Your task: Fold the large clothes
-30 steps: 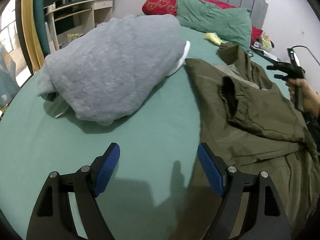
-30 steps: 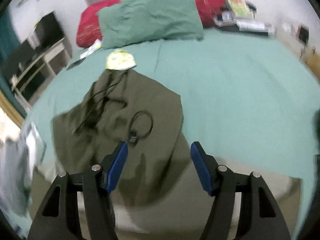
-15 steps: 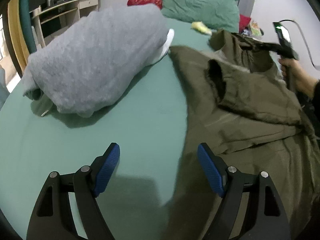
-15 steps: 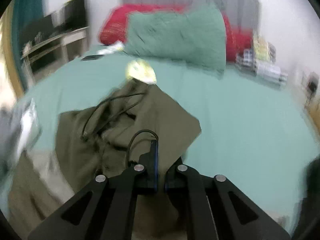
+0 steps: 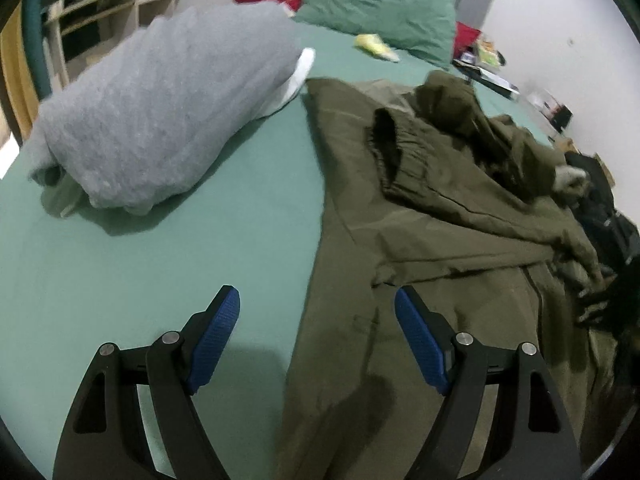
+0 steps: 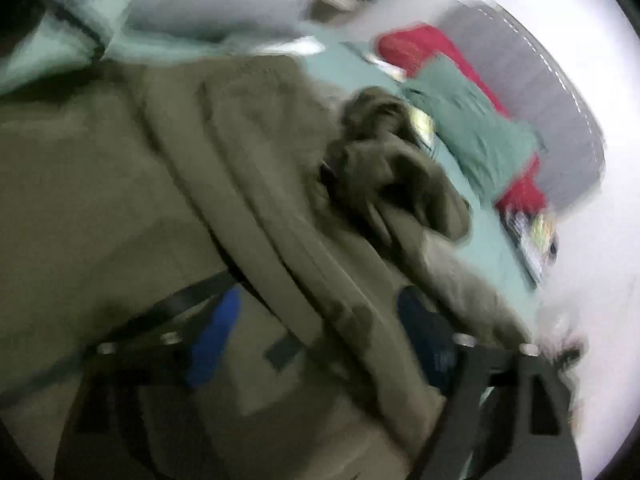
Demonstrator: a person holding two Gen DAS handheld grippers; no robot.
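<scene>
The olive-green fabric jacket [image 5: 452, 216] is spread on the green-sheeted bed [image 5: 160, 264], its length running toward the pillows. Left gripper [image 5: 317, 340] fingers are spread above its edge; right gripper [image 6: 320, 332] fingers are spread, fabric between them.

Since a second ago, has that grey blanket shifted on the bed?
No. The grey blanket still lies with its white edge beside the olive jacket's corner; only the camera moved.

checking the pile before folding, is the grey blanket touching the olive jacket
Apart. The left wrist view shows a strip of green sheet between the grey blanket and the olive jacket.
</scene>
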